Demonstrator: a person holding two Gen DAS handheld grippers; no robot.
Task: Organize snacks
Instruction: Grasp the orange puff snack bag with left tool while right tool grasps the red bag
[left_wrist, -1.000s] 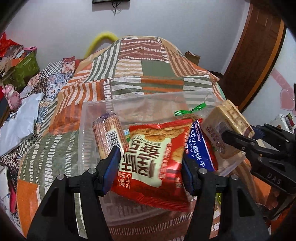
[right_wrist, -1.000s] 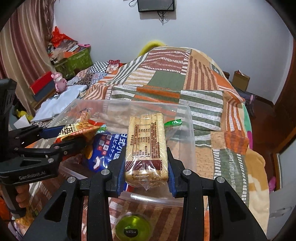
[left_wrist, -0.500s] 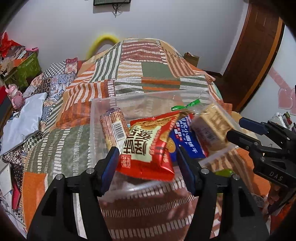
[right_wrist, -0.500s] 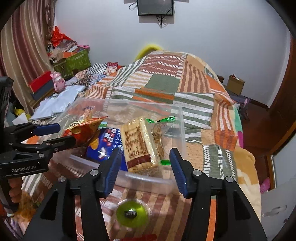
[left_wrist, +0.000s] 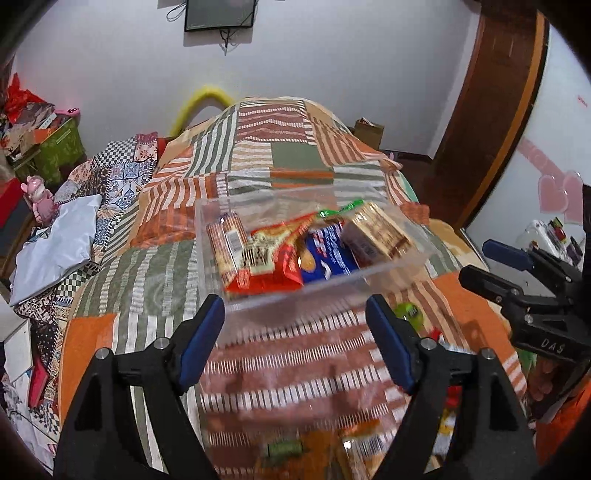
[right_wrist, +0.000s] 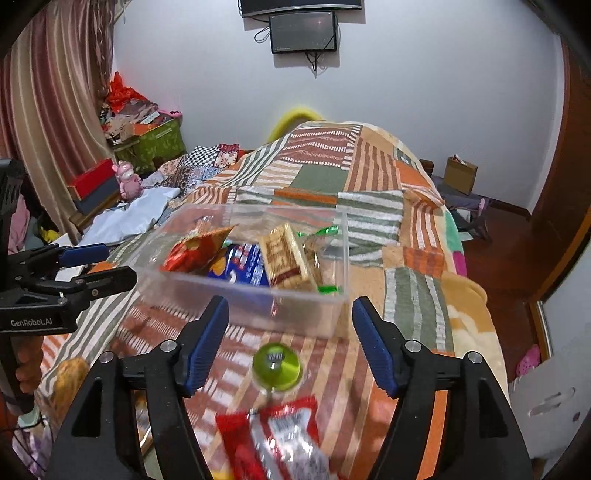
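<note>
- left gripper (left_wrist: 295, 332) spread wide, holding nothing, hovering over the striped quilt (left_wrist: 280, 369) just short of the clear bin (left_wrist: 317, 291)
- right gripper (right_wrist: 290, 328) likewise wide and bare, near the bin's front wall
- inside the bin: red snack bag (left_wrist: 273, 262), blue packet (left_wrist: 328, 254), tan cracker pack (right_wrist: 286, 258) leaning upright
- on the quilt outside it: green round candy (right_wrist: 277, 365), another red packet (right_wrist: 284, 439), blurred
</note>
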